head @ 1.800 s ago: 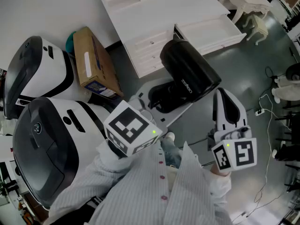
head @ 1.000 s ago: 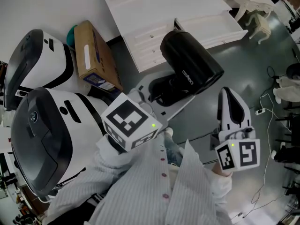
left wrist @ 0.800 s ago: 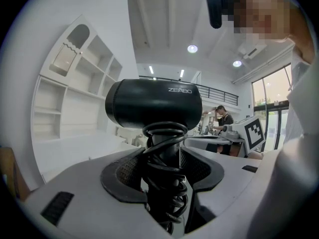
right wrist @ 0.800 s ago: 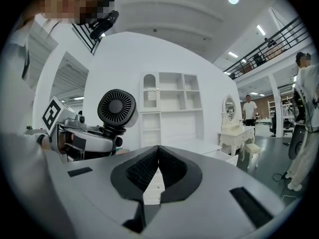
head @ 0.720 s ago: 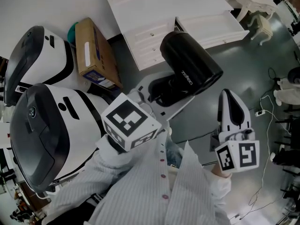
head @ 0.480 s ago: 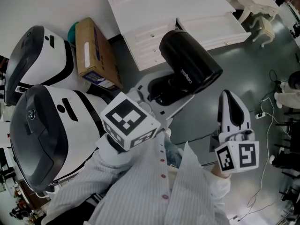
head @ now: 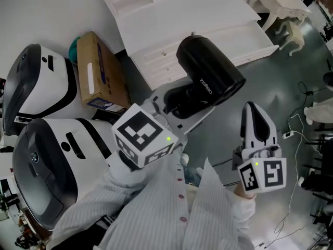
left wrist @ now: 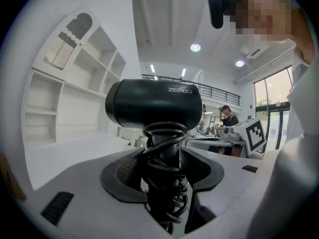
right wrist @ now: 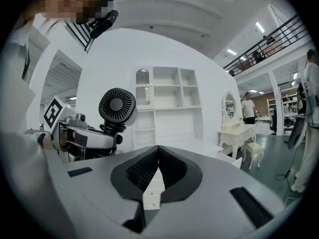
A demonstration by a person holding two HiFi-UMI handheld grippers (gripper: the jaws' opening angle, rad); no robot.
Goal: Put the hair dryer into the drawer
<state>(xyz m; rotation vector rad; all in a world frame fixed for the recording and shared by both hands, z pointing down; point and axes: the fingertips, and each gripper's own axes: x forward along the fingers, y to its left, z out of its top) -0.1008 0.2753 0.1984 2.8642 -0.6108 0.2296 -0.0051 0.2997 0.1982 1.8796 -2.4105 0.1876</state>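
L grip (left wrist: 162, 159) – jaws wide, clamped on hair dryer (head: 210, 76) handle, cord (left wrist: 165, 195) coiled round it | dryer: held up off floor, in front of white cabinet (head: 171, 14) – outside the open drawer (head: 251, 39) | R grip (right wrist: 158, 156): jaws closed together, nothing btwn, just right of dryer
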